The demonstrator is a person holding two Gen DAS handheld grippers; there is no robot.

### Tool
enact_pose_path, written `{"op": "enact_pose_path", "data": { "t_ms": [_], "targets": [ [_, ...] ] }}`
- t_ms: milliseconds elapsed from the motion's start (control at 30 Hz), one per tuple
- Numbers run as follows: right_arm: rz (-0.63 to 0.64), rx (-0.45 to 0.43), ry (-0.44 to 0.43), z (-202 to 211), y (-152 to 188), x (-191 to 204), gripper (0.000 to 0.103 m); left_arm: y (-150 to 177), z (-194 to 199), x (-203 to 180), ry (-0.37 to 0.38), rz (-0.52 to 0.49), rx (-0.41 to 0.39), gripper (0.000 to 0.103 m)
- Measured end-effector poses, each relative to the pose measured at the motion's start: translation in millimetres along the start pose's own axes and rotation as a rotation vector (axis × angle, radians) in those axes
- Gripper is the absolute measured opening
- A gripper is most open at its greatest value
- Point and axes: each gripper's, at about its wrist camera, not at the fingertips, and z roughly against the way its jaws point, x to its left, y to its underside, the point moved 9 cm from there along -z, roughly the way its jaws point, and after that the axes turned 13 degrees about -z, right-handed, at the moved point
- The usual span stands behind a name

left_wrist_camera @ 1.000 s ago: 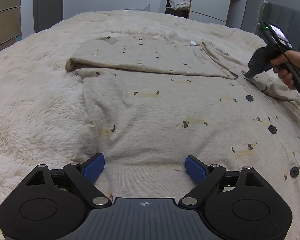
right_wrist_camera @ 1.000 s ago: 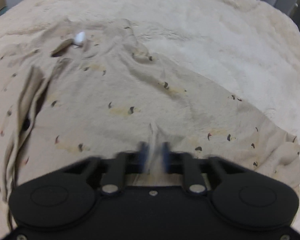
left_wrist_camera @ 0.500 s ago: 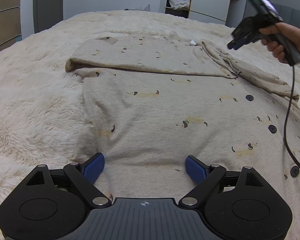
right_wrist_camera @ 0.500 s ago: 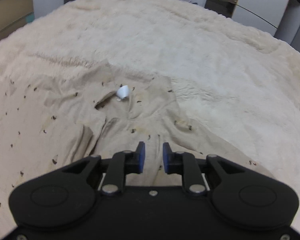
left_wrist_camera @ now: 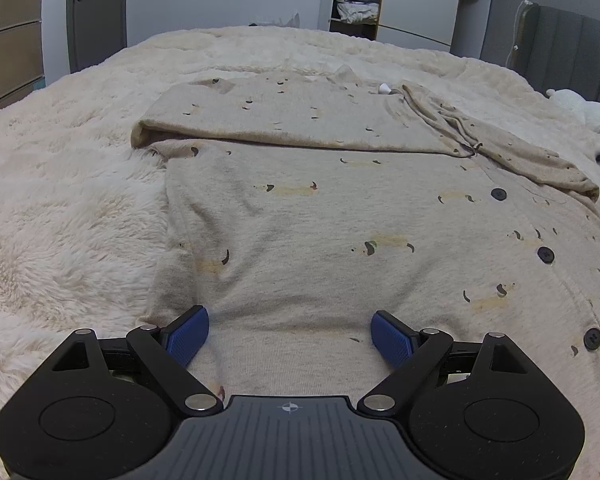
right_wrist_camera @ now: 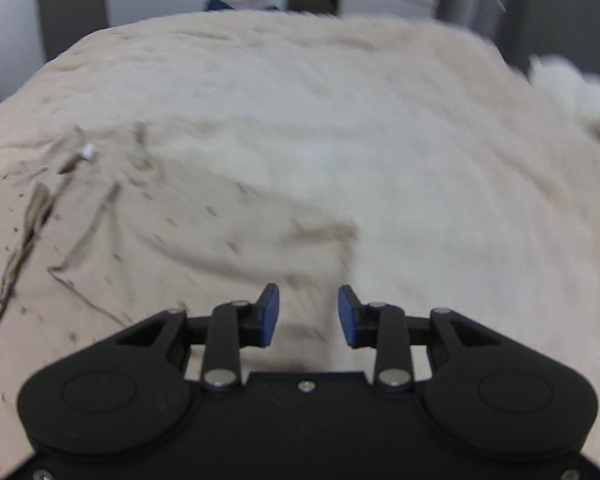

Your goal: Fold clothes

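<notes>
A beige buttoned shirt [left_wrist_camera: 340, 216] with small dark and yellow prints lies spread on the bed. Its left sleeve [left_wrist_camera: 284, 124] is folded across the upper chest. Its right sleeve [left_wrist_camera: 532, 160] lies crumpled at the right. My left gripper [left_wrist_camera: 290, 334] is open, low over the shirt's bottom hem, holding nothing. My right gripper [right_wrist_camera: 308, 314] is open and empty above the right sleeve [right_wrist_camera: 204, 232]; that view is motion-blurred. The right gripper is out of the left wrist view.
A fluffy cream blanket [left_wrist_camera: 60, 220] covers the bed. A white plush toy [left_wrist_camera: 584, 110] lies at the far right, also in the right wrist view [right_wrist_camera: 576, 92]. An open wardrobe [left_wrist_camera: 356, 0], a door [left_wrist_camera: 96, 12] and a grey headboard [left_wrist_camera: 568, 52] stand behind the bed.
My right gripper let go of the right sleeve, lifted away, swung right and opened wider. It has left the left wrist view. My left gripper has not moved.
</notes>
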Motion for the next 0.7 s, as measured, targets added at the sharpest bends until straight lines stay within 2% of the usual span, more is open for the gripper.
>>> {"op": "enact_pose_path", "data": {
  "t_ms": [100,300,333,367,433,500,567,633,667,700],
  "targets": [
    [-0.093,0.017,-0.073,-7,18,-13,0.031,-2,2,-1,-0.005,-0.007,-0.005,0.086],
    [-0.067,-0.012,-0.163,-10,41,-8,0.031,-15,17,-6,0.02,-0.011,0.003,0.086],
    [-0.068,-0.011,-0.172,-10,42,-8,0.026,-18,20,-6,0.024,-0.012,0.005,0.084],
    [-0.07,-0.001,-0.189,-11,43,-7,0.008,-20,22,-7,0.028,-0.013,0.006,0.082],
    [-0.064,0.016,-0.23,-11,45,-5,0.002,-25,27,-8,0.037,-0.014,0.009,0.08],
    [-0.054,0.007,-0.258,-6,48,-6,0.004,-30,31,-10,0.043,-0.02,0.011,0.08],
    [-0.074,-0.029,-0.267,1,49,-12,0.012,-66,42,-28,0.058,-0.121,0.004,0.08],
    [-0.083,-0.092,-0.249,8,47,-19,0.014,-102,41,-49,0.082,-0.194,-0.004,0.08],
    [-0.067,-0.121,-0.231,11,47,-20,0.022,-122,36,-62,0.111,-0.218,0.002,0.08],
    [-0.052,-0.15,-0.214,13,46,-21,0.026,-143,29,-78,0.144,-0.241,0.006,0.08]
  ]
}}
